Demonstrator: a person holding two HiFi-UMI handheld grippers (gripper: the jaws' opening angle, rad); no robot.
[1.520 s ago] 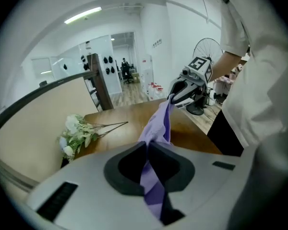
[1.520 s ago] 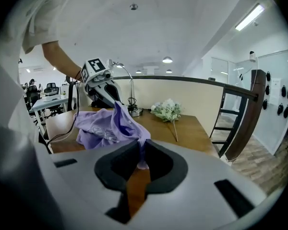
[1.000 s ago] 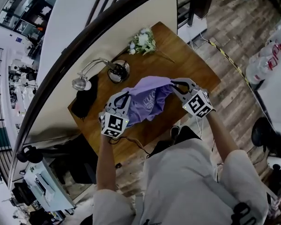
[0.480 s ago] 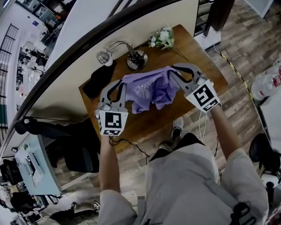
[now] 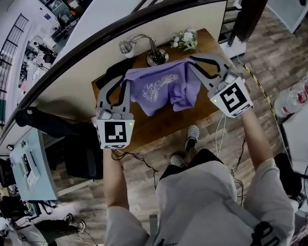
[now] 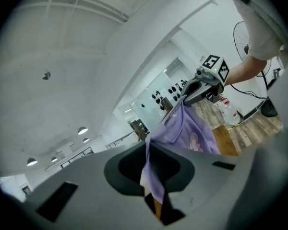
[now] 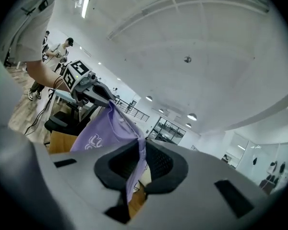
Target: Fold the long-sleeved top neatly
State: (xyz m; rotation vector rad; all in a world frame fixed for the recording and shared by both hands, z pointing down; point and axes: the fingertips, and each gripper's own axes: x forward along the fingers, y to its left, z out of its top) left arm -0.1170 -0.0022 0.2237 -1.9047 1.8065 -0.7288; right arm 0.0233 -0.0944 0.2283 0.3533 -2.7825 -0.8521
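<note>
The purple long-sleeved top hangs spread in the air above the wooden table. Each gripper holds one upper corner of it. My left gripper is shut on the left corner, my right gripper on the right corner. In the left gripper view the purple cloth runs out from between the pinched jaws of the left gripper across to the right gripper. The right gripper view shows the same top clamped in the right gripper and stretching toward the left gripper. A pale print shows on the front.
A chrome desk lamp, a bunch of white flowers and a black cloth sit at the table's far side. A dark curved rail passes behind. The person's shoes stand at the table's near edge.
Both grippers have risen and moved apart, lifting the top off the table. It was bunched on the wood; now it hangs stretched flat between them.
</note>
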